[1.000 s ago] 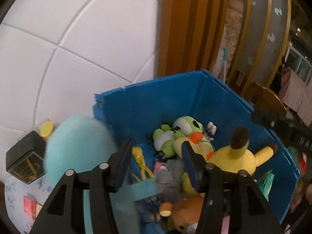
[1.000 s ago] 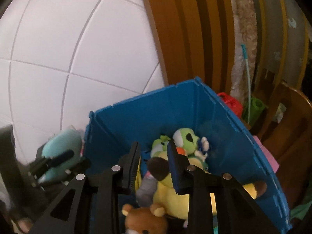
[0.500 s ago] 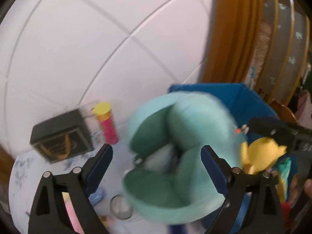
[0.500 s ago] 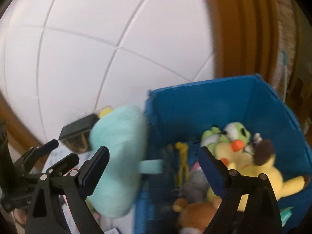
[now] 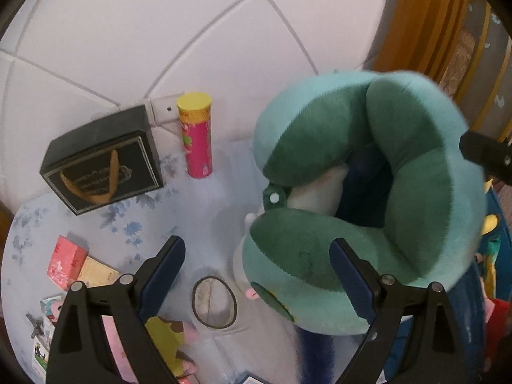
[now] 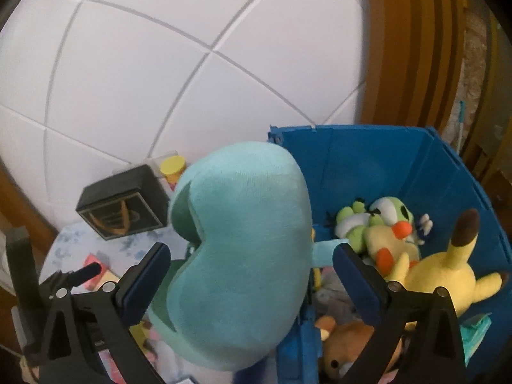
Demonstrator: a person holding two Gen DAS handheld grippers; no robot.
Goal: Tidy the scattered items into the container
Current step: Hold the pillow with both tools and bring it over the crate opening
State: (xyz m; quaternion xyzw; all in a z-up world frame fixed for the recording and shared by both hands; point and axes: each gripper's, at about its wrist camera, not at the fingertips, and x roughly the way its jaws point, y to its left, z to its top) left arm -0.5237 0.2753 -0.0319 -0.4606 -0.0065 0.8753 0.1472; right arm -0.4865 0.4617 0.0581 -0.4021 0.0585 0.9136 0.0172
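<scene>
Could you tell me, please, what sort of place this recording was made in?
Probably a home, perhaps a child's room: a blue bin of plush toys, a floral cloth-covered table with snack boxes, and a white tiled wall.

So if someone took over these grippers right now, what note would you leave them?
Left gripper: open, empty, over the table.
Right gripper: open, with the pillow in front of it, not clamped.
The pillow is at the bin wall, not inside.
Done: plush toys are in the bin.
Left: pillow, tube, black box, pink box, hair tie.
</scene>
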